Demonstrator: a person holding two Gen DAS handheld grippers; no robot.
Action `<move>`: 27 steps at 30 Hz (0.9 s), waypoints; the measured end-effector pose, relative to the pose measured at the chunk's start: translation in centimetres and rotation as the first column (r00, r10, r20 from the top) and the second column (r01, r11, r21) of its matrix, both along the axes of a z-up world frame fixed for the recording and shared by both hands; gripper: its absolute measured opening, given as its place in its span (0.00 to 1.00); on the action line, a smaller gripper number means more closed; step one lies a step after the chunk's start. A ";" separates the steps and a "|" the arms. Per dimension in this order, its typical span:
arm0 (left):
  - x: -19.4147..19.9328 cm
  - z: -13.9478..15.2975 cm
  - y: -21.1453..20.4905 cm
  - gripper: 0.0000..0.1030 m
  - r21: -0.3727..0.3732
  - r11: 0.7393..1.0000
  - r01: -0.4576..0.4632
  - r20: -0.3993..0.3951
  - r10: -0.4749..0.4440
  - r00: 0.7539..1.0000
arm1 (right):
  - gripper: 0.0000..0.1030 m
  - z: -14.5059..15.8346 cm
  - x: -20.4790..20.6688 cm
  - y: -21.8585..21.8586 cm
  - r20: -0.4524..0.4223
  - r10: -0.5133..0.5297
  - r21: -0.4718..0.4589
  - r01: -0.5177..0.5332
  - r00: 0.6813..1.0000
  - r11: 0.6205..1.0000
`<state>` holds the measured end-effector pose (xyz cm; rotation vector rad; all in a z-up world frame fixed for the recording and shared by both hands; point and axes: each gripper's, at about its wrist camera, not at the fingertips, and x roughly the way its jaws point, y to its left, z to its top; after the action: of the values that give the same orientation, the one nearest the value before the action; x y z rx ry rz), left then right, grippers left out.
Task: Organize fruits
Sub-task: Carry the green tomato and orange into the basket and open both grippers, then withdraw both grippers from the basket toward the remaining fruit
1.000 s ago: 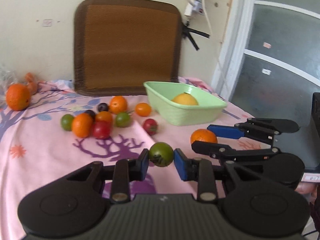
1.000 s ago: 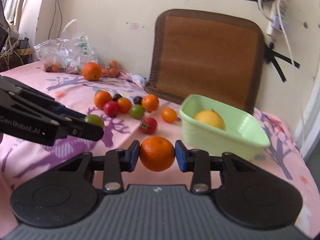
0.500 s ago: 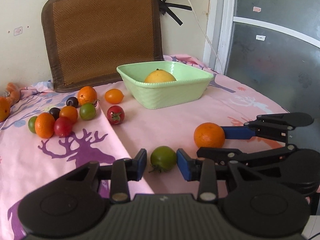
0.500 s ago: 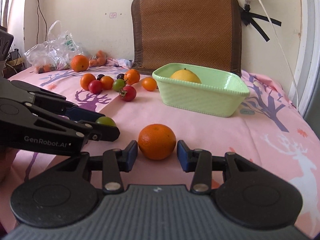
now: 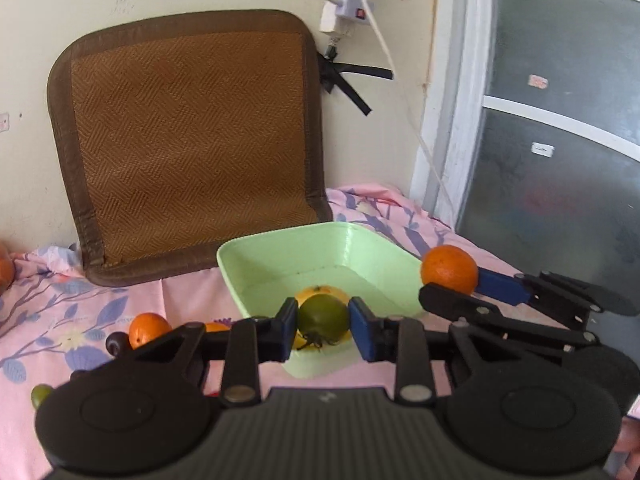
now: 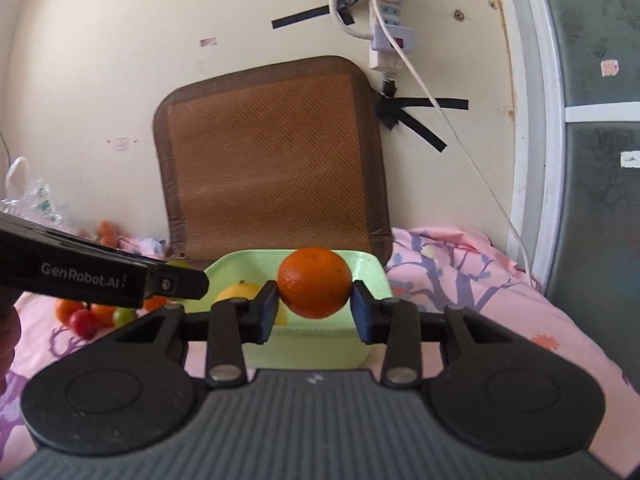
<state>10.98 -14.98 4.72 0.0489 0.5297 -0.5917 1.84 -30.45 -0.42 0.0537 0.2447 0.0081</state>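
Note:
My left gripper (image 5: 323,322) grips a green tomato (image 5: 323,316) between its blue pads, jaws closing, at the near rim of the light green bowl (image 5: 360,240). A yellow fruit (image 5: 320,291) lies in the bowl behind it. My right gripper (image 6: 315,304) grips an orange (image 6: 315,282), jaws closing, in front of the bowl (image 6: 362,260). In the left wrist view the right gripper (image 5: 450,280) and its orange (image 5: 450,270) hang by the bowl's right rim. In the right wrist view the left gripper (image 6: 172,280) reaches in from the left.
A brown woven mat (image 5: 188,136) leans on the wall behind the bowl. Small oranges and tomatoes (image 6: 92,314) lie on the pink cloth (image 6: 480,280) to the left. A power strip with a white cord (image 6: 390,46) hangs above; a glass door (image 5: 560,160) stands on the right.
Both grippers have come forward from low over the pink cloth to the green bowl, each carrying its fruit. The bowl now looms close in both views.

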 end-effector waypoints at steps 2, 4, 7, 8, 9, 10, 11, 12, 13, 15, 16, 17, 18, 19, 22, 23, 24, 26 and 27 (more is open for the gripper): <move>2.8 -0.4 0.1 0.27 -0.021 0.999 -0.026 -0.055 0.024 0.998 | 0.40 -0.5 1.3 -0.4 -0.026 -0.016 0.007 0.016 1.000 1.000; 5.2 -0.9 0.3 0.27 -0.068 0.997 -0.034 -0.129 0.025 0.991 | 0.41 -0.9 1.8 -0.5 -0.038 -0.018 0.020 0.019 0.999 1.000; 7.0 -1.2 -0.3 0.28 -0.085 0.995 -0.048 -0.174 0.032 0.984 | 0.42 -1.1 1.8 -0.8 -0.046 0.000 0.039 0.002 0.999 0.999; 7.4 -1.4 -0.6 0.28 -0.078 0.995 -0.053 -0.180 0.038 0.983 | 0.44 -1.1 1.7 -1.0 -0.032 0.012 0.055 -0.010 0.999 0.998; 7.7 -1.5 -0.8 0.29 -0.073 0.996 -0.055 -0.187 0.041 0.981 | 0.53 -1.1 1.6 -1.1 -0.026 0.021 0.066 -0.019 0.999 0.998; 7.9 -1.7 -1.0 0.31 -0.069 0.996 -0.057 -0.195 0.043 0.980 | 0.56 -1.1 1.7 -1.4 -0.020 0.033 0.083 -0.031 0.999 0.996; 8.0 -1.9 -1.1 0.36 -0.068 0.996 -0.061 -0.198 0.046 0.979 | 0.58 -1.1 1.7 -1.8 -0.013 0.042 0.109 -0.041 0.999 0.993; 8.0 -2.0 -1.1 0.40 -0.068 0.995 -0.066 -0.200 0.051 0.979 | 0.58 -1.1 1.6 -2.3 -0.007 0.045 0.139 -0.043 0.999 0.989; 7.8 -1.9 -1.0 0.40 -0.073 0.995 -0.070 -0.199 0.054 0.979 | 0.58 -1.1 1.6 -2.8 0.001 0.045 0.173 -0.044 0.999 0.984; 7.2 -1.4 -0.6 0.40 -0.087 0.993 -0.079 -0.193 0.061 0.979 | 0.57 -1.2 1.6 -4.0 0.013 0.038 0.242 -0.040 0.999 0.969; 6.7 -0.9 0.0 0.40 -0.106 0.991 -0.080 -0.179 0.060 0.982 | 0.57 -1.2 1.6 -4.3 0.011 0.031 0.265 -0.032 0.999 0.964; 5.8 -0.1 1.0 0.40 -0.133 0.988 -0.081 -0.155 0.060 0.986 | 0.57 -1.2 1.7 -4.6 0.009 0.024 0.280 -0.025 1.000 0.960; 4.8 0.7 2.2 0.40 -0.160 0.983 -0.088 -0.130 0.067 0.989 | 0.57 -1.2 1.5 -4.6 0.013 0.012 0.287 -0.015 1.000 0.958; 3.8 1.5 3.7 0.40 -0.189 0.977 -0.100 -0.105 0.081 0.991 | 0.57 -1.2 1.3 -4.6 0.023 0.000 0.285 -0.006 1.000 0.959; 0.5 2.9 9.0 0.40 -0.242 0.956 -0.168 -0.046 0.161 0.986 | 0.54 -0.9 0.6 -4.2 0.060 -0.027 0.257 0.010 0.998 0.966; -0.5 3.1 10.8 0.40 -0.236 0.949 -0.210 -0.031 0.208 0.978 | 0.52 -0.9 0.4 -4.1 0.067 -0.028 0.250 0.011 0.997 0.968; -1.5 3.0 12.4 0.40 -0.213 0.943 -0.257 -0.019 0.259 0.966 | 0.49 -0.9 0.3 -4.0 0.070 -0.030 0.244 0.013 0.997 0.970; -3.2 2.0 15.0 0.40 -0.140 0.925 -0.353 -0.010 0.355 0.935 | 0.45 -0.9 0.0 -3.9 0.079 -0.044 0.234 0.024 0.996 0.972; -3.7 1.4 16.1 0.40 -0.101 0.917 -0.387 -0.017 0.387 0.922 | 0.44 -0.8 -0.1 -3.8 0.084 -0.055 0.231 0.034 0.995 0.972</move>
<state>7.23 1.11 6.09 -0.1509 0.4883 -0.2287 1.76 -34.27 -1.25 0.2886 0.1517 -0.0058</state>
